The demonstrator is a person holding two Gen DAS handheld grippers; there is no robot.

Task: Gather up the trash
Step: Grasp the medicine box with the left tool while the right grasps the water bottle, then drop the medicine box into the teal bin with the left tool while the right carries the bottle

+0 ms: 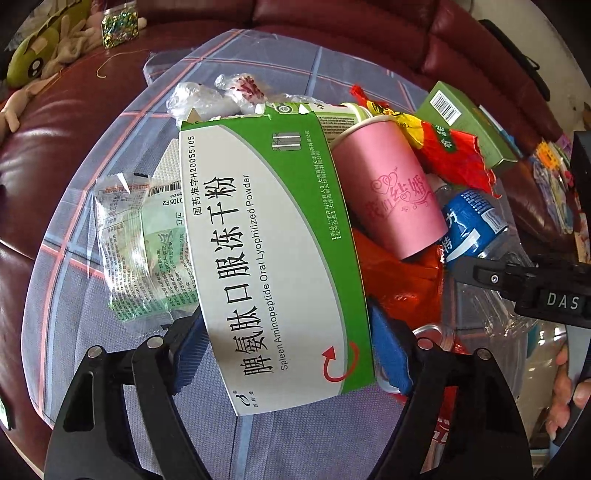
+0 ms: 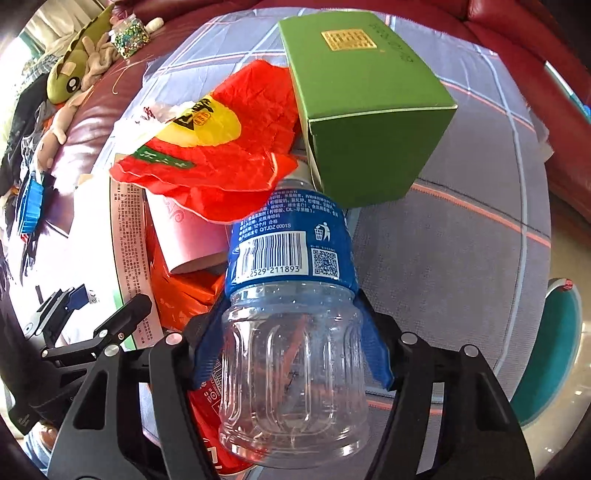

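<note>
My left gripper (image 1: pixel 288 343) is shut on a white and green medicine box (image 1: pixel 266 258), its blue pads pressing both long sides. Beside the box lie a pink paper cup (image 1: pixel 391 188), a red and yellow wrapper (image 1: pixel 439 144), an orange bag (image 1: pixel 402 280) and a green sachet (image 1: pixel 144 247). My right gripper (image 2: pixel 291 347) is shut on an empty clear plastic bottle (image 2: pixel 291 369) with a blue label. The bottle also shows in the left wrist view (image 1: pixel 469 229). A red can (image 2: pixel 214 413) lies under the bottle.
The trash lies on a grey-blue checked cloth (image 2: pixel 461 251) over a dark red leather sofa (image 1: pixel 55 147). A green carton (image 2: pixel 369 110) stands behind the bottle. Crumpled clear plastic (image 1: pixel 207 96) lies farther back. Plush toys (image 2: pixel 74 74) and a glitter jar (image 1: pixel 120 26) sit at the far left.
</note>
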